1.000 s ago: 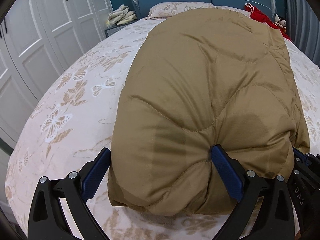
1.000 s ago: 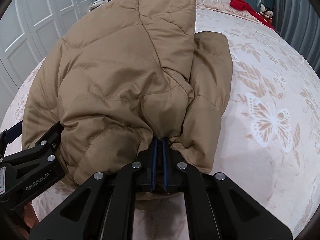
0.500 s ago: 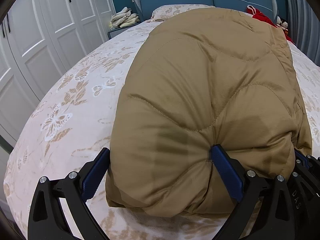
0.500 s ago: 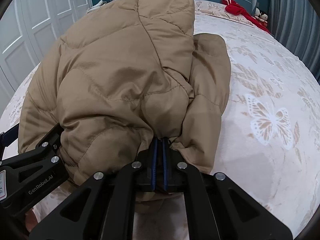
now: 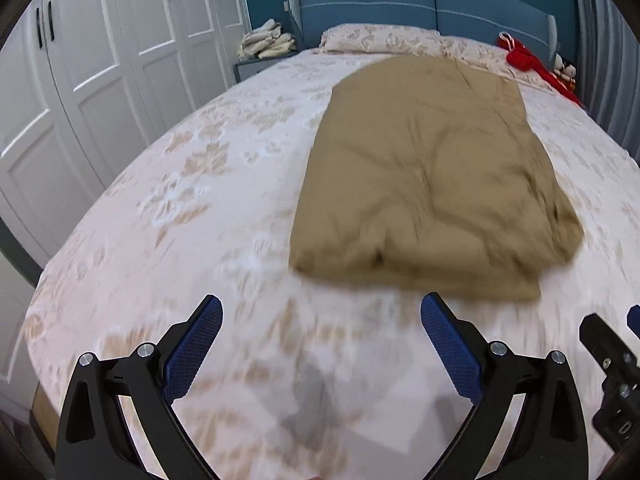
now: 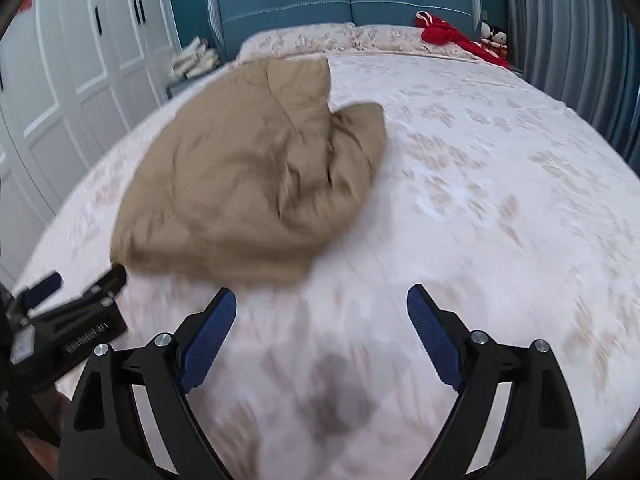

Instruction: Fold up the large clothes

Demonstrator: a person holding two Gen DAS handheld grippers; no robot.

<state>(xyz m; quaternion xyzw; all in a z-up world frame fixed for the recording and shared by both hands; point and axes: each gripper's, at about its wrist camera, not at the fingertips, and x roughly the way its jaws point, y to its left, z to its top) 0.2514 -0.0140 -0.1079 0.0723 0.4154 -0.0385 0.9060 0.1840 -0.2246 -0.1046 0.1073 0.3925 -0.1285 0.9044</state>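
Observation:
A tan quilted padded coat (image 5: 428, 184) lies folded in a flat bundle on the bed, its near edge just beyond my fingertips. It also shows in the right wrist view (image 6: 256, 184), left of centre, with one flap sticking out to the right. My left gripper (image 5: 320, 320) is open and empty, held above the bedspread short of the coat. My right gripper (image 6: 320, 308) is open and empty, near the coat's front right corner. Each gripper shows at the edge of the other's view.
The bed has a pale floral bedspread (image 5: 192, 208) and a blue headboard (image 5: 420, 4). Red cloth and toys (image 6: 448, 36) lie at the far right by the pillows. White wardrobe doors (image 5: 80, 80) line the left side. Folded towels (image 5: 268, 42) sit on a bedside stand.
My right gripper has opened and let go of the coat. Both grippers have pulled back and up from it, and the coat now lies on the bed by itself.

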